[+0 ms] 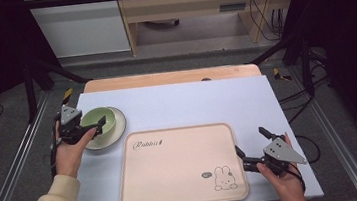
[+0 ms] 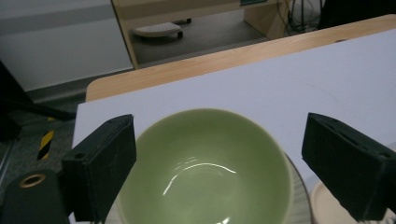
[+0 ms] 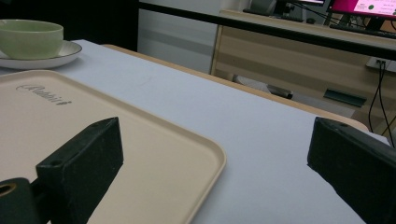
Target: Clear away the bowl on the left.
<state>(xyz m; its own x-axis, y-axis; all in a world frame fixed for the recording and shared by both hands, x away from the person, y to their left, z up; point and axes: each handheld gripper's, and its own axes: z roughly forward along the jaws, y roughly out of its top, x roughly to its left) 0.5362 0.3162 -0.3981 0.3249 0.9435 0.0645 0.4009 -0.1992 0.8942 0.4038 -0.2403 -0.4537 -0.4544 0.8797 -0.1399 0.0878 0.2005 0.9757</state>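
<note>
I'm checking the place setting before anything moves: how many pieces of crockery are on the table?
2: a green bowl at the table's left, and a white saucer under it, which the bowl sits on. The beige tray beside them carries nothing.

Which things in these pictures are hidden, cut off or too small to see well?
- Near rim of the green bowl: left gripper view, cut off by the bottom edge.
- Plate under the bowl: high view, left part hidden by the left claw.
- Small oval mark on the tray: high view, too small to read.
</note>
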